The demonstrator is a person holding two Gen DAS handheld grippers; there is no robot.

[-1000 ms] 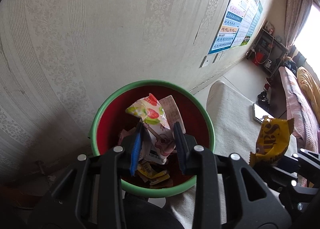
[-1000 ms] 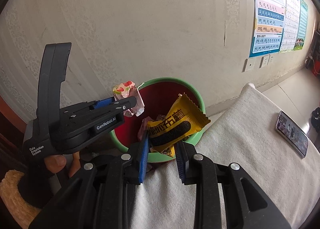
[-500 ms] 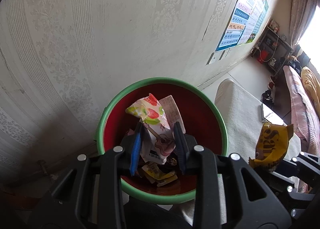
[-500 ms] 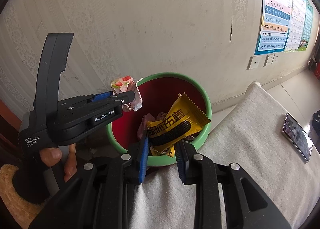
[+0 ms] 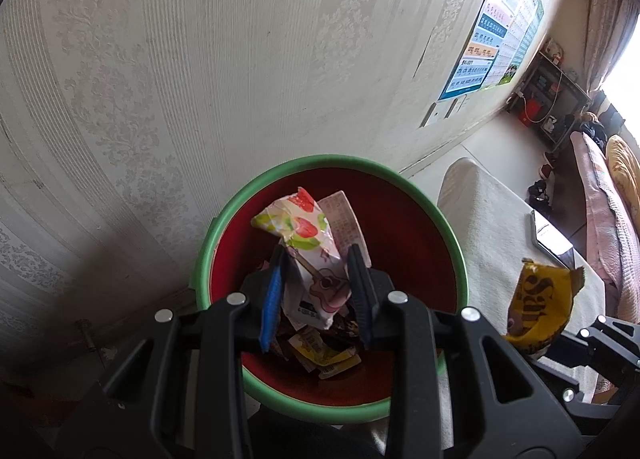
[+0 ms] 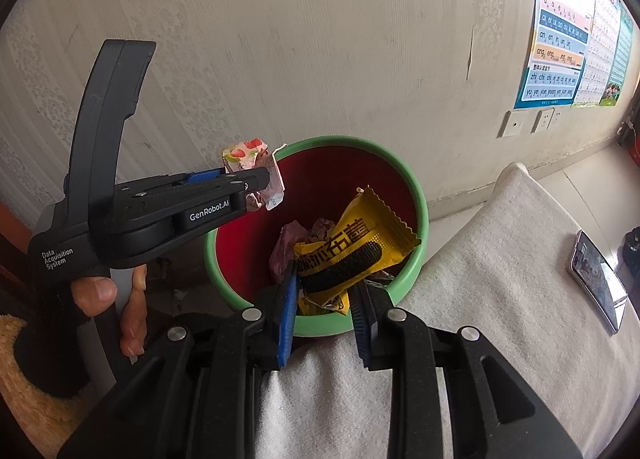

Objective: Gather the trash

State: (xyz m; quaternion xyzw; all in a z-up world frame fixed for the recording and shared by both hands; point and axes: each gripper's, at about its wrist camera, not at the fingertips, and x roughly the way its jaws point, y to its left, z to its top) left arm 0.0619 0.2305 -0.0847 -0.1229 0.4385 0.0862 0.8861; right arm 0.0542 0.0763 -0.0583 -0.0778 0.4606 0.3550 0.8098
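A green-rimmed red bin (image 5: 332,160) stands against the wall with several wrappers (image 5: 320,351) in its bottom. My left gripper (image 5: 317,259) is shut on a strawberry-printed wrapper (image 5: 304,227) and a paper slip, held above the bin's opening. In the right wrist view the left gripper (image 6: 256,179) hangs over the bin's left rim (image 6: 416,195), a hand (image 6: 96,291) on its handle. My right gripper (image 6: 325,279) is shut on a yellow snack wrapper (image 6: 356,255) over the bin's near rim. That yellow wrapper (image 5: 536,307) also shows at the right of the left wrist view.
A white cloth-covered surface (image 6: 500,259) runs right of the bin, with a phone (image 6: 598,279) lying on it. The patterned wall is close behind the bin, carrying posters (image 6: 560,59) and sockets. A brown fuzzy edge sits at the lower left.
Both grippers have crept a little closer to the bin and lower, each still holding its wrapper. Neither grip has changed.
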